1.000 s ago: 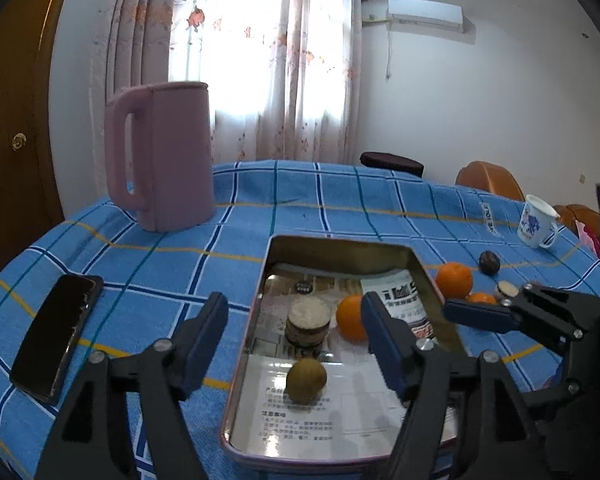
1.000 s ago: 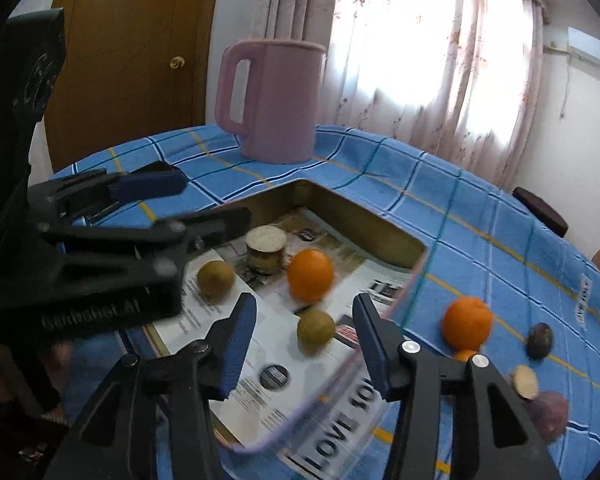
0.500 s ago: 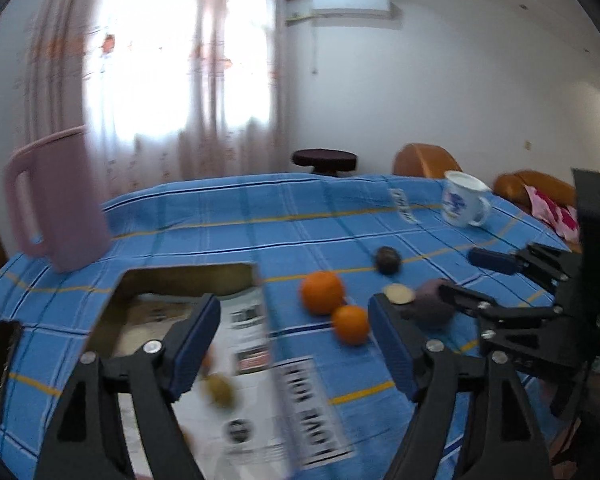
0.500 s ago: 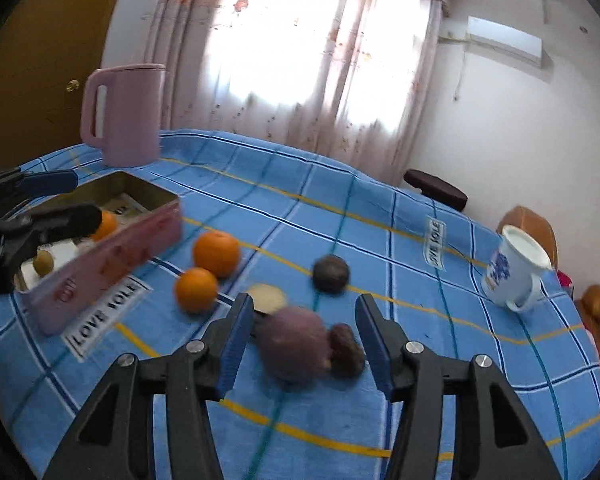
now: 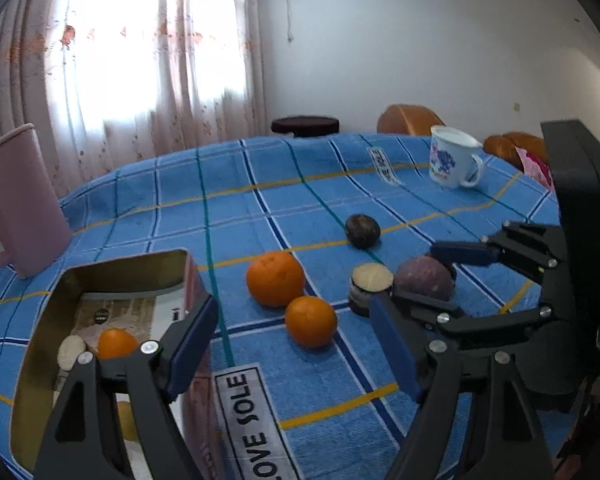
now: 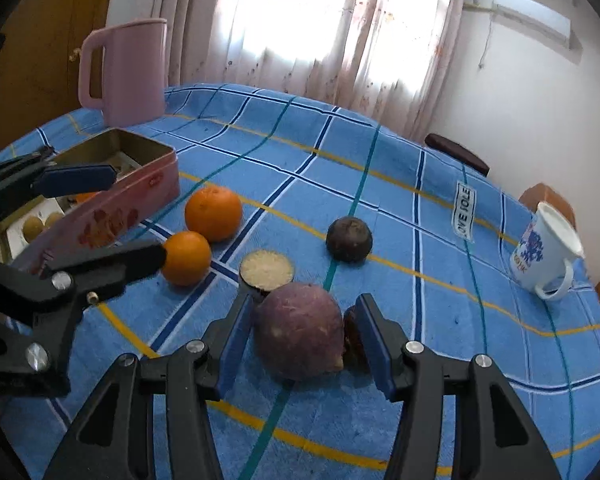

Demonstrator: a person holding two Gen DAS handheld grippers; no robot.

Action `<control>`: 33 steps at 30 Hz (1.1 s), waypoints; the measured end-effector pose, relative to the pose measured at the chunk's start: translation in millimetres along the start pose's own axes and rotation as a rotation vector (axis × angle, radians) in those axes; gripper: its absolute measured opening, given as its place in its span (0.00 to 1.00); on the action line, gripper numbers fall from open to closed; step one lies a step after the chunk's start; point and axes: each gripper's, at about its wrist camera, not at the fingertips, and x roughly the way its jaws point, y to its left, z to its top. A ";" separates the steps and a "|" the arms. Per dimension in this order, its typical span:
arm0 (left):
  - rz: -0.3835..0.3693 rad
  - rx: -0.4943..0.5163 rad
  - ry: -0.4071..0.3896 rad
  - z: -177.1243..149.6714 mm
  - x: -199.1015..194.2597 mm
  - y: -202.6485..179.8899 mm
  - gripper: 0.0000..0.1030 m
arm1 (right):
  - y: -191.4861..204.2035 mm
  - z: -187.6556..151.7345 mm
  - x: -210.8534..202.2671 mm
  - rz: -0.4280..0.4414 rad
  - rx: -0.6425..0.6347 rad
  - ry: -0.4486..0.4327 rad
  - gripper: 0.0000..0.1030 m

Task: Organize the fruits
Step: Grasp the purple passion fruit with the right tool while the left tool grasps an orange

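Note:
Loose fruit lies on the blue checked cloth: a big orange (image 5: 275, 278) (image 6: 213, 213), a small orange (image 5: 311, 321) (image 6: 186, 258), a halved fruit (image 5: 370, 288) (image 6: 266, 270), a dark round fruit (image 5: 363, 231) (image 6: 349, 239) and a large purple fruit (image 5: 422, 278) (image 6: 300, 330). My right gripper (image 6: 304, 340) (image 5: 440, 278) straddles the purple fruit with a gap at the right pad. My left gripper (image 5: 292, 344) (image 6: 140, 216) is open by the tin (image 5: 40, 360) (image 6: 148, 178), the small orange just beyond its tips. The tin holds an orange (image 5: 116, 344) and small greenish fruits (image 6: 34, 226).
A pink jug (image 5: 16, 204) (image 6: 132, 72) stands behind the tin. A white mug (image 5: 452, 162) (image 6: 544, 252) sits near the table's far right edge. A small dark fruit (image 6: 352, 336) lies half hidden behind the purple one. Chairs and a stool stand beyond the table.
Both views have swung from the tin rightward to the loose fruit. The right gripper has come up around the purple fruit. The left jaws stand a little wider than before.

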 end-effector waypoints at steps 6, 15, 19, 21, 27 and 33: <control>-0.011 0.009 0.016 -0.2 3.4 -0.9 0.78 | 3.4 -1.4 -3.4 -0.003 -0.022 -0.009 0.46; -0.045 0.022 0.075 3.8 19.3 -8.3 0.55 | -16.3 -3.5 -27.1 0.007 0.083 -0.137 0.46; -0.052 0.028 0.122 6.4 32.5 -12.0 0.49 | -24.1 -4.6 -33.2 0.031 0.122 -0.176 0.46; -0.056 0.024 0.160 7.5 41.5 -13.3 0.47 | -27.6 -4.7 -34.6 0.042 0.138 -0.189 0.46; -0.028 0.009 0.198 11.0 56.4 -10.2 0.44 | -27.7 -5.9 -36.2 0.049 0.144 -0.197 0.46; -0.002 0.010 0.219 10.2 60.7 -8.8 0.39 | -30.1 -6.0 -33.6 0.057 0.154 -0.184 0.46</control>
